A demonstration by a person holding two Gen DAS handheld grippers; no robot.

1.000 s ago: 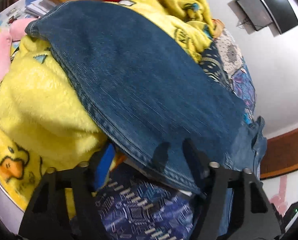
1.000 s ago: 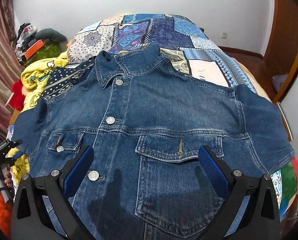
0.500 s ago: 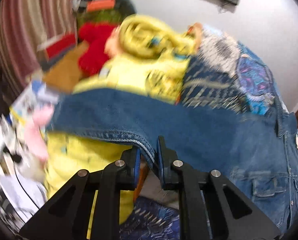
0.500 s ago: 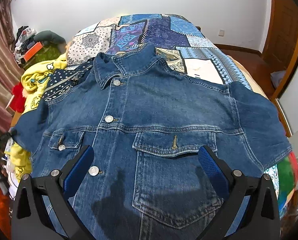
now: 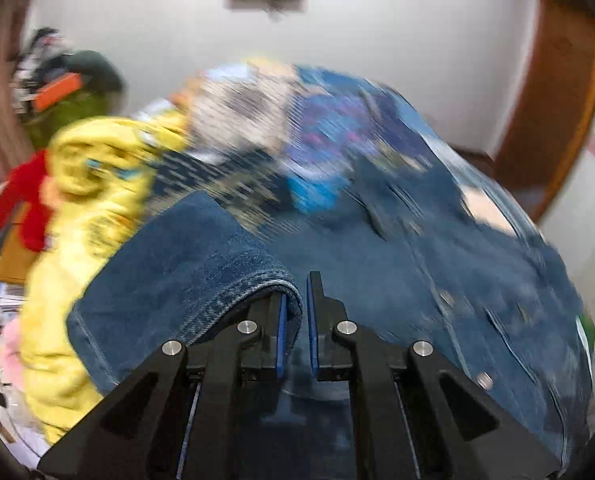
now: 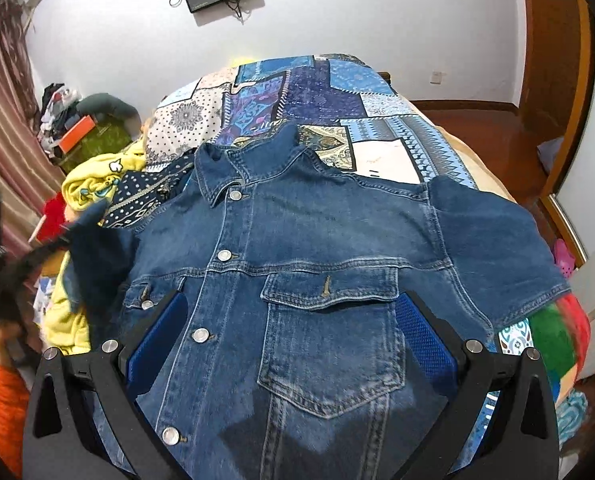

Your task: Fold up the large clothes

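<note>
A blue denim jacket (image 6: 317,248) lies front up on the bed, collar toward the far wall, buttons down its front. My left gripper (image 5: 295,300) is shut on the jacket's left sleeve (image 5: 201,276) and holds it lifted and folded toward the body. In the right wrist view this gripper (image 6: 63,240) is a blurred dark shape at the left with the sleeve (image 6: 93,248) raised. My right gripper (image 6: 289,320) is open and empty, hovering above the jacket's lower front, its blue pads (image 6: 421,332) on either side of the chest pocket (image 6: 329,300).
A patchwork bedspread (image 6: 297,92) covers the bed. Yellow plush clothes (image 6: 93,176) and a red item (image 6: 51,216) lie at the bed's left side. A green and red bundle (image 6: 557,328) sits at the right edge. A wooden door frame (image 6: 561,80) stands at the right.
My left gripper has closed on the sleeve edge and swung it up and inward over the jacket. My right gripper has stayed open and drifted slightly over the jacket.
</note>
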